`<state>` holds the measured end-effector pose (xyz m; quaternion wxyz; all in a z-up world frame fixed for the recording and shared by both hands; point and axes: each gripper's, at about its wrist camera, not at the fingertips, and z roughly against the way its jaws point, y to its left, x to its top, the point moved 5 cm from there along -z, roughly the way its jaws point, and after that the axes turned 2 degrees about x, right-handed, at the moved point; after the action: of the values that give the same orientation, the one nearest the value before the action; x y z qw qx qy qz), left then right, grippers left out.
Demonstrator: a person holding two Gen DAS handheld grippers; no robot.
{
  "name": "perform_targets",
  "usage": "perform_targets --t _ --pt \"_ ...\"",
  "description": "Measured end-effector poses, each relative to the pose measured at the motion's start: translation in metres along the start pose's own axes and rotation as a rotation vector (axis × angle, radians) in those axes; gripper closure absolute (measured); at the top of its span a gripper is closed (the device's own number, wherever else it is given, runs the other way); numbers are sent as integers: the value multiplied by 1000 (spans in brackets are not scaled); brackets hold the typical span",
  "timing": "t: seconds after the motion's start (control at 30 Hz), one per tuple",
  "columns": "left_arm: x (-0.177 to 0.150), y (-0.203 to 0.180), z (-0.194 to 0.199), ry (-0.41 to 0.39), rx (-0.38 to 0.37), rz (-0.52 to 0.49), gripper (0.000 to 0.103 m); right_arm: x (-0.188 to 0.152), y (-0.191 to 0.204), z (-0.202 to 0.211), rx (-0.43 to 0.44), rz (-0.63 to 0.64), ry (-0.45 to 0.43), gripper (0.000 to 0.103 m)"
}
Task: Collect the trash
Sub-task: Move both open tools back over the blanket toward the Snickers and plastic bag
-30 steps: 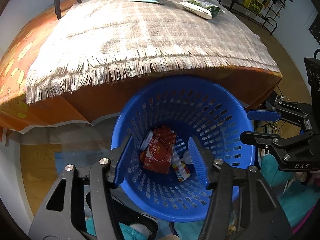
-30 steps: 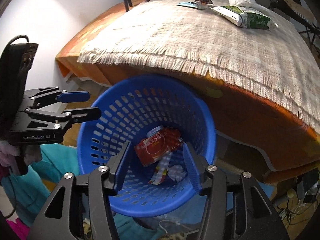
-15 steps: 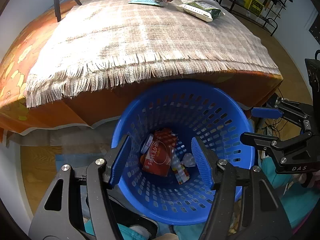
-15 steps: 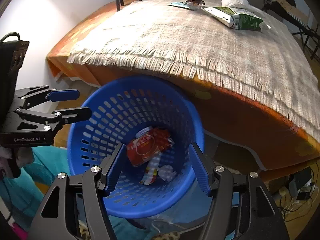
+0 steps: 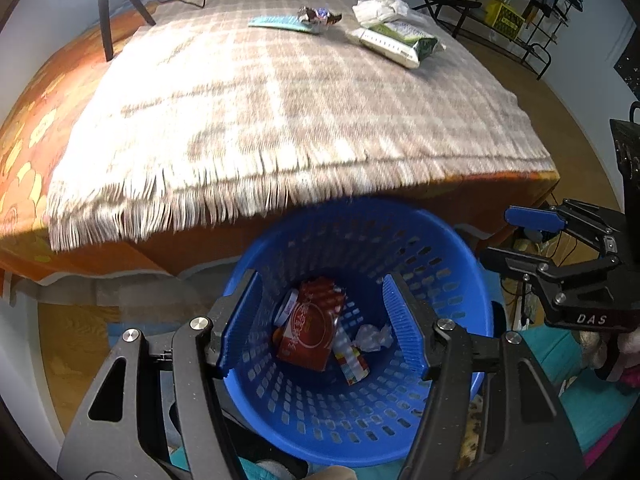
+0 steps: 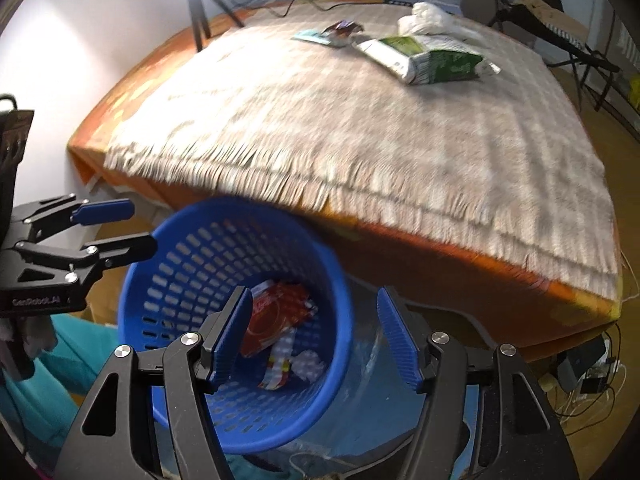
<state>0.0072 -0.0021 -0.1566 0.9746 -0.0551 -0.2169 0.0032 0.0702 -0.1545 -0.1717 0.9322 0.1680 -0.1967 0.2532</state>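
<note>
We have both grippers above the blue basket (image 5: pixel 360 420), which sits on the floor just beside the edge of the bed (image 5: pixel 36 148); the left gripper (image 5: pixel 320 322) has its jaws apart with nothing between them, and the right gripper (image 6: pixel 314 334) is likewise spread wide and empty. Inside the basket lie a red packet (image 5: pixel 310 326), a small colourful wrapper (image 5: pixel 354 364) and a crumpled white paper (image 5: pixel 374 336), so part of the job looks done. What remains is at the far end of the fringed blanket (image 5: pixel 280 100): a green and white bag (image 6: pixel 424 56), a white crumpled tissue (image 6: pixel 430 16) just behind it, a flat teal wrapper (image 5: pixel 280 22) and a dark candy wrapper (image 5: pixel 320 14) touching its end. We judge the next step to be a reach across the bed for one of these. To do it well, we should lift clear of the basket rim first, keep the jaws open all the way over, and come down on the bag across its narrow side, low enough to catch the film but not the blanket weave. The thin wrappers lie flat, so we would pinch them at a raised edge. Both views are blurred, so fine detail is uncertain.
</note>
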Motion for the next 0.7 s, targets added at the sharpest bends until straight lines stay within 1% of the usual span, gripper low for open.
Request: perform_targets --t 0.07,0.27,0.4,0.53,0.6,0.63,0.7 --pt "8 -1 2 -11 -4 3 32 7 -7 3 -4 -21 -9 39" --pt "37 -5 8 -38 -24 3 32 32 -29 15 8 -93 -48 39" --pt "61 -8 10 -62 -23 -14 32 56 -43 28 4 -107 -100 39" --pt "88 -10 13 -95 -25 -21 32 81 -55 41 -4 -95 -165 38" --pt "100 -11 12 -107 -29 -20 32 94 -60 45 -11 -85 -193 32" --pt "106 -11 11 -111 -29 -20 32 101 -62 46 -15 -83 -206 27" --pt "118 -11 8 -117 -31 -19 32 115 -67 49 -24 -78 -233 25"
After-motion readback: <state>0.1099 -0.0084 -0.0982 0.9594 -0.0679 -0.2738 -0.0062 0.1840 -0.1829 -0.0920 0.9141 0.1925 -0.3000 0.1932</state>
